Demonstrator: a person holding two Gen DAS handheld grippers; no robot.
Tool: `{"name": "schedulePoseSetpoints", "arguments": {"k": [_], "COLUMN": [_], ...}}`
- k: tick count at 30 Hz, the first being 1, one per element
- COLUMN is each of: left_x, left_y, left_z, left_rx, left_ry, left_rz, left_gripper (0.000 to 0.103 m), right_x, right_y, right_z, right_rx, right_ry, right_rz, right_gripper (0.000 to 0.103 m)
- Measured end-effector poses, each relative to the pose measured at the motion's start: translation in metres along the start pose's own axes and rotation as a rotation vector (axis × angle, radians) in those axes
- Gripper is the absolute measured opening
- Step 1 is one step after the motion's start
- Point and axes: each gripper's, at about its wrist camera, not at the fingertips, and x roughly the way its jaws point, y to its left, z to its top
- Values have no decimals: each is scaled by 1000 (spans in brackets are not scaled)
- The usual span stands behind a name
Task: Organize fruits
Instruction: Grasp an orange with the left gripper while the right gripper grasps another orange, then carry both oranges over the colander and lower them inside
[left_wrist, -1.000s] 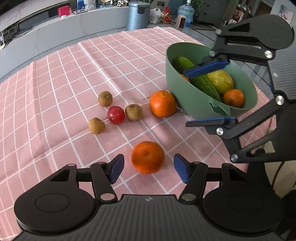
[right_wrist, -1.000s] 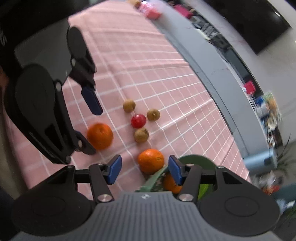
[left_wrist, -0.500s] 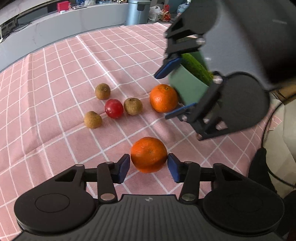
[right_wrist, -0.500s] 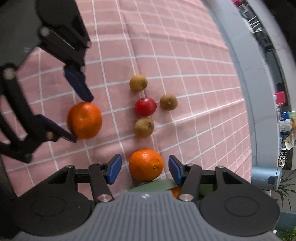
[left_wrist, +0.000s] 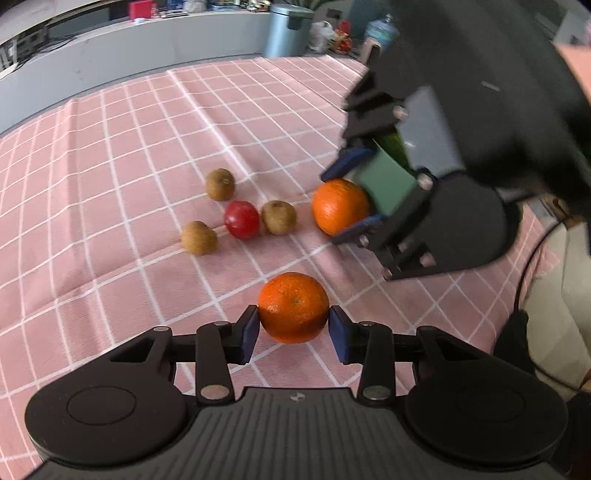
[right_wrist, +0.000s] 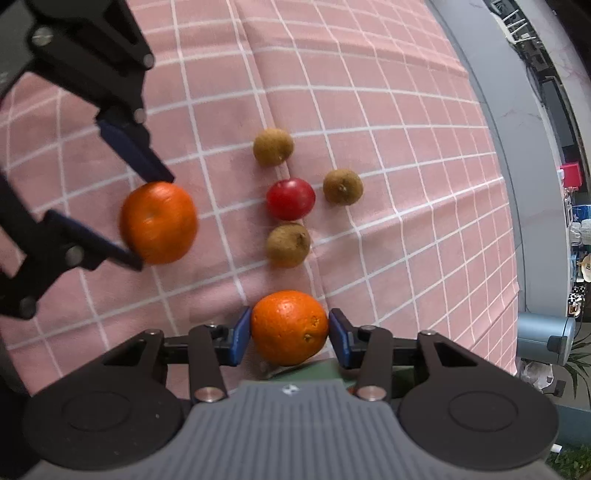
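My left gripper (left_wrist: 292, 328) is shut on an orange (left_wrist: 293, 307) that rests on the pink checked cloth. My right gripper (right_wrist: 289, 334) is shut on a second orange (right_wrist: 289, 326) next to the green bowl (left_wrist: 386, 181), which the right gripper mostly hides. In the left wrist view the right gripper (left_wrist: 345, 201) pinches that orange (left_wrist: 338, 210). In the right wrist view the left gripper (right_wrist: 144, 218) holds its orange (right_wrist: 159, 222). A red fruit (left_wrist: 242, 219) and three brown fruits (left_wrist: 279, 217) lie between them.
The pink cloth (left_wrist: 129, 147) covers the table. A grey counter (left_wrist: 147, 40) and a blue-grey bin (left_wrist: 290, 29) stand beyond the far edge. A cucumber (left_wrist: 397, 144) shows in the bowl behind the right gripper.
Both grippers have closed on their oranges. The right gripper came down from above the bowl to the orange beside it. The left moved forward around the near orange.
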Motion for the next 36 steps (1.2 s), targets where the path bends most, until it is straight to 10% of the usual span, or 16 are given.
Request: {"name": "schedulePoseSetpoints", "arguments": {"k": [15, 26, 36], "left_x": [-72, -85, -45], "left_y": [-13, -51, -92], "left_z": [-2, 24, 57], "left_rx": [-146, -87, 73], "left_ry": [-182, -255, -209], "left_rz": [-13, -89, -77], "left_gripper": [45, 45, 45], "right_x": [-101, -160, -132], "right_y": [19, 27, 18], "right_z": [-44, -146, -211], "right_rx": [363, 931, 1345], "right_ry": [-306, -549, -602], "right_rz": [-70, -184, -97], "right_gripper": [41, 41, 41]}}
